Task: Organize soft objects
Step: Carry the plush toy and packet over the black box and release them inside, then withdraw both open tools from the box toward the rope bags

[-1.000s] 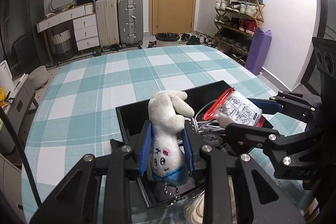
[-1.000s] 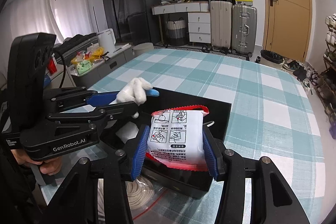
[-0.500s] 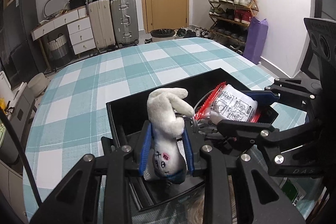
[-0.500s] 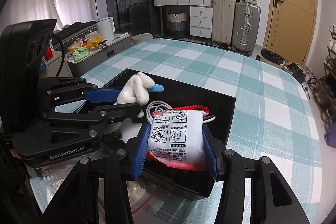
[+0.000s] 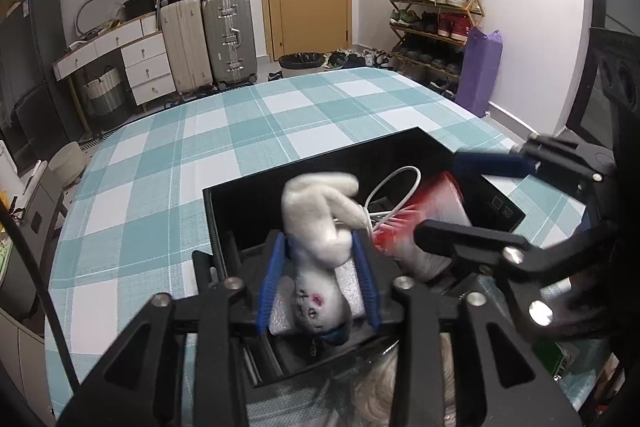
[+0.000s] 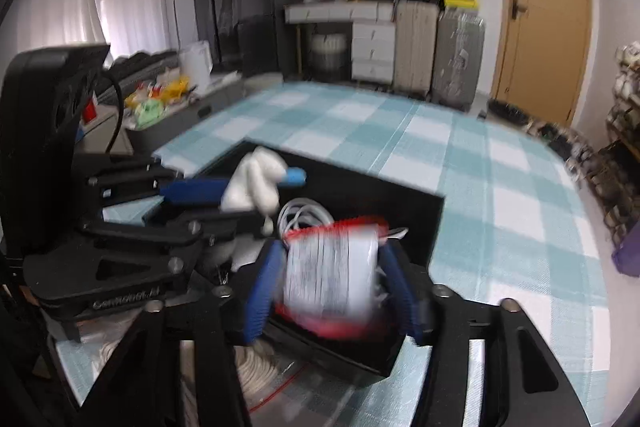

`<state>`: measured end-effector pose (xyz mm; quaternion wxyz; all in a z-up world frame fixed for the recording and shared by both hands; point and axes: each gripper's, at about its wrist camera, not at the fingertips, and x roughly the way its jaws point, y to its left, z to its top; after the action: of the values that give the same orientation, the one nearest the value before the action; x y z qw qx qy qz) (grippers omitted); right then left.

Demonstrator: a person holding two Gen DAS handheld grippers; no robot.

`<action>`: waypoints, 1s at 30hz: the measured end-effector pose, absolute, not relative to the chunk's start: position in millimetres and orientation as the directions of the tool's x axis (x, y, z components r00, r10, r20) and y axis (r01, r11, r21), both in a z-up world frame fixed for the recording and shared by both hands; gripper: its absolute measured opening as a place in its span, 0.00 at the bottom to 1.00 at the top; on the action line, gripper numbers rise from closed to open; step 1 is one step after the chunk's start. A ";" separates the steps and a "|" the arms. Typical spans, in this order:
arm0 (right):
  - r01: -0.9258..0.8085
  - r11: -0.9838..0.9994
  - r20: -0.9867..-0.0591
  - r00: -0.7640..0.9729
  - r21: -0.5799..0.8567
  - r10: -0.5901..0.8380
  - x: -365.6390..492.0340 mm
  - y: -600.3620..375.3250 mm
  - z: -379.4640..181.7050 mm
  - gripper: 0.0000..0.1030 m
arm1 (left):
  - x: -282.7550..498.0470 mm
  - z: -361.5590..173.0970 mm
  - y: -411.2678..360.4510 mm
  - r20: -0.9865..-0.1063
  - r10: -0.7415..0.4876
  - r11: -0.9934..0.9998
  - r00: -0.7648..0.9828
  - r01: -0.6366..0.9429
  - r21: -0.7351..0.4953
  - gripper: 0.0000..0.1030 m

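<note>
1. You work in a storage-like room with suitcases (image 5: 228,39) against the far wall, a shoe rack (image 5: 436,15) to one side, and a desk (image 5: 168,163) under a teal checked cloth. On that cloth sits an open black box (image 5: 404,151), with a coiled white cable (image 5: 394,193) inside it.

2. A second ago both tongs were clamped tight over the box. Now both are letting go.

3. Your left tongs (image 5: 318,277) are opening. The white plush rabbit (image 5: 320,227) hangs head-down between the blue pads, inside the box near its front wall. In the left wrist view a gap shows beside the toy, so the pads seem no longer to press it.

4. Your right tongs (image 6: 334,285) are opening faster. The red-edged white packet (image 6: 332,275) is a blur between the pads and looks to be dropping free into the box, just beside the cable.

5. This reads as both soft things delivered to the box together. A bagged coil of white cord (image 6: 256,373) lies in front of the box, probably the next thing to sort.
</note>
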<state>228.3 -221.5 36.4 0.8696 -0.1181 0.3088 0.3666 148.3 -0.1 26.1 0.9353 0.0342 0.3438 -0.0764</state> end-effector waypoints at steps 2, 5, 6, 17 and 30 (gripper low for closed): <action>-0.700 0.714 -0.586 0.571 0.017 0.575 223.4 -227.8 42.9 0.78 | 143.1 28.1 0.3 -0.640 -0.131 0.984 0.757 0.176 0.007 0.55; -0.681 0.732 -0.561 0.602 0.009 0.567 218.0 -236.9 52.0 0.86 | 134.4 31.2 0.3 -0.638 -0.138 0.983 0.757 0.183 0.005 0.70; -0.676 0.736 -0.559 0.606 0.011 0.566 216.5 -240.1 54.2 0.90 | 129.9 33.0 -0.1 -0.630 -0.148 0.982 0.762 0.190 -0.001 0.75; -0.627 0.770 -0.568 0.595 0.115 0.569 193.1 -275.5 64.9 0.99 | 80.3 49.3 3.5 -0.608 -0.127 0.987 0.784 0.162 0.003 1.00; -0.613 0.779 -0.590 0.583 0.131 0.559 166.3 -296.7 54.7 1.00 | 37.2 34.9 10.7 -0.579 -0.113 0.992 0.808 0.124 -0.021 1.00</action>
<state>166.3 -296.7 54.7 0.8887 -0.0432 0.3157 0.3298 37.2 10.7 34.9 0.9507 0.0091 0.3037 -0.0625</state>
